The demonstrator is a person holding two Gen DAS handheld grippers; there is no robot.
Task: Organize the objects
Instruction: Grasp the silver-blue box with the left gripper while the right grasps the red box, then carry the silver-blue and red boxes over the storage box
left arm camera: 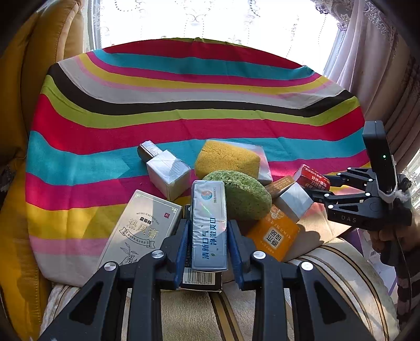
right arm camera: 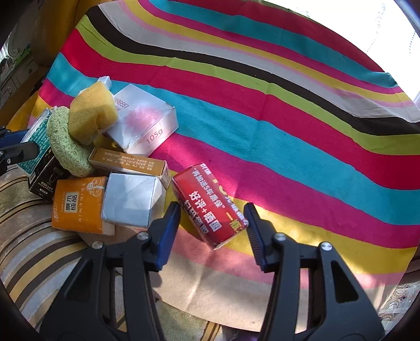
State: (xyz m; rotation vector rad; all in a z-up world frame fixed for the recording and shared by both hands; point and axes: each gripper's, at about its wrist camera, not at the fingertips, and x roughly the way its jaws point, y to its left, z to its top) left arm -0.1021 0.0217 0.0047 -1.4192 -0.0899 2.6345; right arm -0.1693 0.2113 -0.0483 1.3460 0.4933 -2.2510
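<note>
A cloth [left arm camera: 183, 105] striped in red, teal, yellow, lime, black and pink covers most of the surface, with a striped beige cushion [left arm camera: 341, 267] at its near edge. Bright lace-curtained windows [left arm camera: 210, 18] stand behind, and a yellow leather seat [left arm camera: 31, 78] at the left. Boxes and two sponges sit heaped at the cloth's near edge. The left claw [left arm camera: 209, 241] pinches a pale blue box [left arm camera: 208, 223] above that heap. The right claw [right arm camera: 212, 230] straddles a red box [right arm camera: 210, 204] on the cloth; whether its pads touch it I cannot tell.
</note>
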